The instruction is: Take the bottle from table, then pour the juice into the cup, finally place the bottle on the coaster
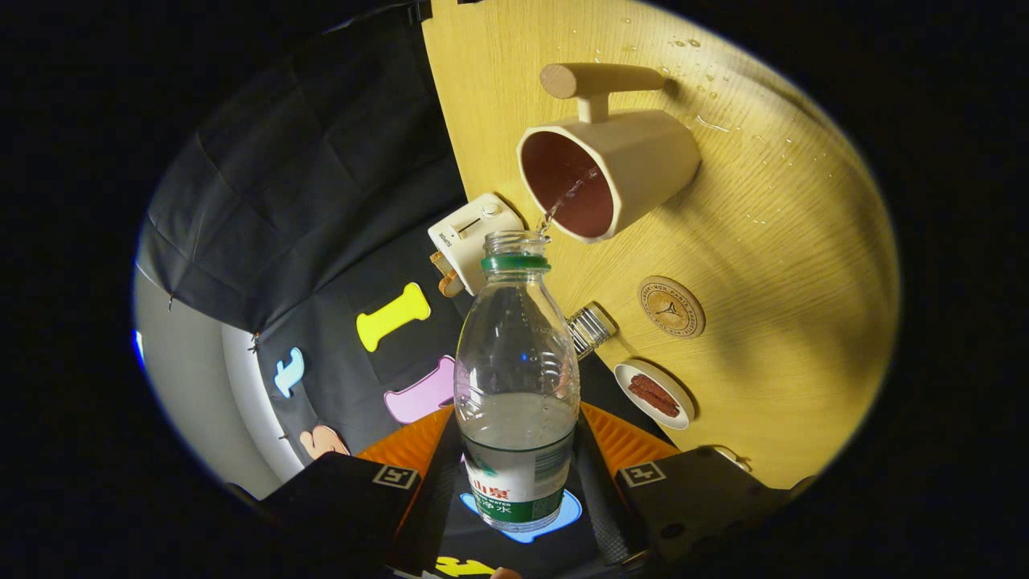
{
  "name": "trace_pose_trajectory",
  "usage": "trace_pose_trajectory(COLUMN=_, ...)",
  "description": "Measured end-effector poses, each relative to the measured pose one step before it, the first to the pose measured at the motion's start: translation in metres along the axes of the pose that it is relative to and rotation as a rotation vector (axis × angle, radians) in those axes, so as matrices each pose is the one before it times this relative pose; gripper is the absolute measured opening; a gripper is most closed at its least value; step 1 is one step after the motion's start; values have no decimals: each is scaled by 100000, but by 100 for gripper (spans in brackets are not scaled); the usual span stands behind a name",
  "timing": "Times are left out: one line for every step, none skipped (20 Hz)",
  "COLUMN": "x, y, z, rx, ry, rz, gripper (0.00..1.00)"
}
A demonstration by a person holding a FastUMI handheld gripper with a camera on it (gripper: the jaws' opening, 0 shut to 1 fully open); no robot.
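Clear bottle (516,378) (cap off), clamped between the hand-held gripper (518,482) fingers, streams liquid into the cup (611,173).

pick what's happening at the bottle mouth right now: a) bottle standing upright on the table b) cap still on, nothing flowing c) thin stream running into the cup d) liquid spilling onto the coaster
c: the gripper is shut on the bottle, which is tipped so a thin stream leaves its open mouth and enters the cup; the coaster lies apart, bare.
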State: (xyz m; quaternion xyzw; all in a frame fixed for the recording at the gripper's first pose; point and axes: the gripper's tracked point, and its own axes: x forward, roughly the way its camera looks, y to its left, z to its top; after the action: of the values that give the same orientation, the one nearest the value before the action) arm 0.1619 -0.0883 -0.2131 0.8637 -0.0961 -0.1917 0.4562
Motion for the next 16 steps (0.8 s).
trace_pose_trajectory(x=-23, y=258, z=-90, rx=1453, ry=-465, rz=608, gripper=75)
trace_pose_trajectory(x=-25, y=305, z=65, rx=1530, ry=-554, rz=744, gripper=75)
trace_pose_trajectory(x=33, y=335, z=-23, rx=1164, ry=-684, rz=676, gripper=75)
trace_pose_trajectory(x=75, y=259, z=7, rx=1030, ry=-506, rz=366, gripper=75)
trace_pose_trajectory(x=73, y=209, z=-85, rx=877, ry=-423, rz=206, gripper=75)
trace_pose_trajectory(x=20, y=155, z=-41, rx=883, ry=-375, rz=164, gripper=75)
trace_pose_trajectory(x=32, y=6, z=41, rx=724, ry=-276, rz=115, gripper=75)
trace_pose_trajectory(x=8, y=127, z=23, rx=402, ry=-199, rz=199, gripper=75)
trace_pose_trajectory(x=132, y=193, z=-2, rx=171, ry=-221, rz=325, gripper=75)
trace_pose_trajectory(x=-44, y=75, z=145, rx=-18, ry=-238, rz=208, gripper=75)
trace_pose_trajectory(x=-14, y=95, z=-25, rx=-104, ry=-248, rz=222, gripper=75)
trace_pose_trajectory(x=-76, y=-34, z=18, rx=-194, ry=-57, rz=11, gripper=75)
trace_pose_trajectory(x=88, y=-60, z=72, rx=-496, ry=-6, rz=-173, gripper=75)
trace_pose_trajectory(x=-53, y=-140, z=91, rx=-853, ry=171, rz=-229, gripper=75)
trace_pose_trajectory(x=-33, y=-118, z=-69, rx=-1574, ry=65, rz=-42, gripper=75)
trace_pose_trajectory(x=23, y=-277, z=57, rx=-3067, ry=85, rz=-462, gripper=75)
